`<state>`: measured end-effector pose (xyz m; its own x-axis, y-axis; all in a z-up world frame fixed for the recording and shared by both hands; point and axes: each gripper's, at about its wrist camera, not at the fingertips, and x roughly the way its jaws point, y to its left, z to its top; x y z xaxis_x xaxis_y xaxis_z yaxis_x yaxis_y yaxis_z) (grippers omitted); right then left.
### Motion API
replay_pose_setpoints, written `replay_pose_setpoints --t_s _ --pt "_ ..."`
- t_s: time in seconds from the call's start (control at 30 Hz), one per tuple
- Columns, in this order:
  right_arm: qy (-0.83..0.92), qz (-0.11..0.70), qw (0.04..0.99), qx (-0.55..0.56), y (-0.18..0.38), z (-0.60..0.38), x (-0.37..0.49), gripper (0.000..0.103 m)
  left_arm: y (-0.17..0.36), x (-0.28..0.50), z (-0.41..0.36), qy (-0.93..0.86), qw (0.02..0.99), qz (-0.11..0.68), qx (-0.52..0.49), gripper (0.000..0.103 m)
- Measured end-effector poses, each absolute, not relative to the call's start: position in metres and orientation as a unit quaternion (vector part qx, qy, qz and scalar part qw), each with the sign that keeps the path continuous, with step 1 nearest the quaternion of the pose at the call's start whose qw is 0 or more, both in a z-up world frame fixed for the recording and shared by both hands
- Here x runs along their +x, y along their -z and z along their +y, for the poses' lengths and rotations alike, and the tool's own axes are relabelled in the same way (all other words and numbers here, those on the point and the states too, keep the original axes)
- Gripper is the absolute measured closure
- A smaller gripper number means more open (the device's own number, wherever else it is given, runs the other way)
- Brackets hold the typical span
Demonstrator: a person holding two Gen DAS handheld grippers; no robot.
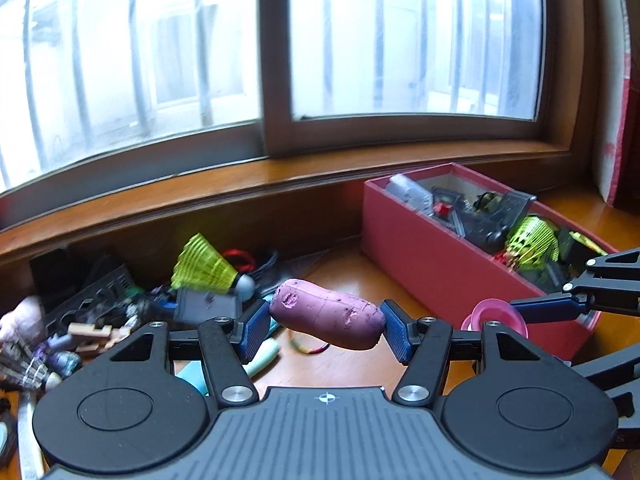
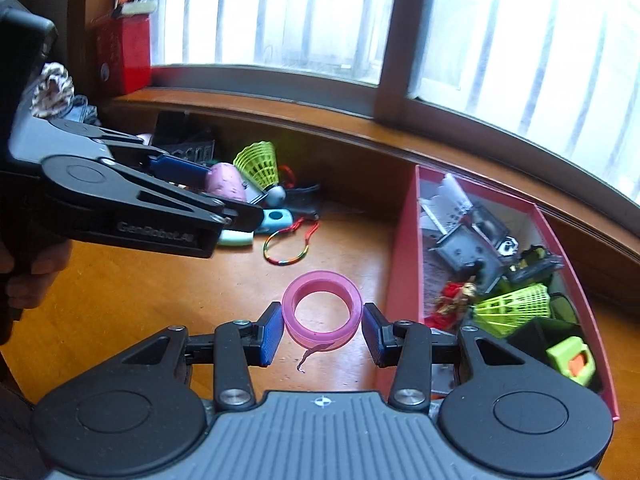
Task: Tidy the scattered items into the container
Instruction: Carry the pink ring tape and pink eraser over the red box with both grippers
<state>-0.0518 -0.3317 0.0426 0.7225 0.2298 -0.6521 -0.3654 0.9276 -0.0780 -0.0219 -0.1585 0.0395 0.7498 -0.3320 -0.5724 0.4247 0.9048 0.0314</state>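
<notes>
My left gripper (image 1: 326, 330) is shut on a purple, dented sweet-potato-shaped toy (image 1: 326, 314) and holds it above the wooden table; the toy lies crosswise between the blue pads. In the right wrist view this gripper (image 2: 224, 194) comes in from the left with the toy (image 2: 226, 184). My right gripper (image 2: 323, 332) is shut on a translucent pink tape ring (image 2: 322, 308), just left of the red box (image 2: 404, 240). The box (image 1: 440, 260) holds several items, among them a green shuttlecock (image 2: 516, 304). The ring (image 1: 496, 314) also shows beside the box in the left wrist view.
Against the window ledge lies a pile of loose things: a yellow-green shuttlecock (image 1: 208, 266), black parts, wooden pieces (image 1: 94, 334), and a feather shuttlecock (image 1: 28, 372). A coloured string bracelet (image 2: 288, 246) and a mint tube (image 2: 236, 238) lie on the table. A person's hand (image 2: 36, 276) grips the left handle.
</notes>
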Motion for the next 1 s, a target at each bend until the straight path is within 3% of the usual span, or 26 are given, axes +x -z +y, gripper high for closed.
replay_pose_setpoints --t_s 0.43,1.0 --pt "-0.139 0.297 0.942 -0.074 -0.068 -0.378 -0.052 0.058 -0.066 0.007 -0.216 0.237 0.934 0.250 0.095 0.043" --pt "-0.082 0.286 0.954 -0.028 -0.062 -0.453 -0.017 0.058 -0.075 0.074 -0.321 0.291 0.916 0.243 0.132 0.042"
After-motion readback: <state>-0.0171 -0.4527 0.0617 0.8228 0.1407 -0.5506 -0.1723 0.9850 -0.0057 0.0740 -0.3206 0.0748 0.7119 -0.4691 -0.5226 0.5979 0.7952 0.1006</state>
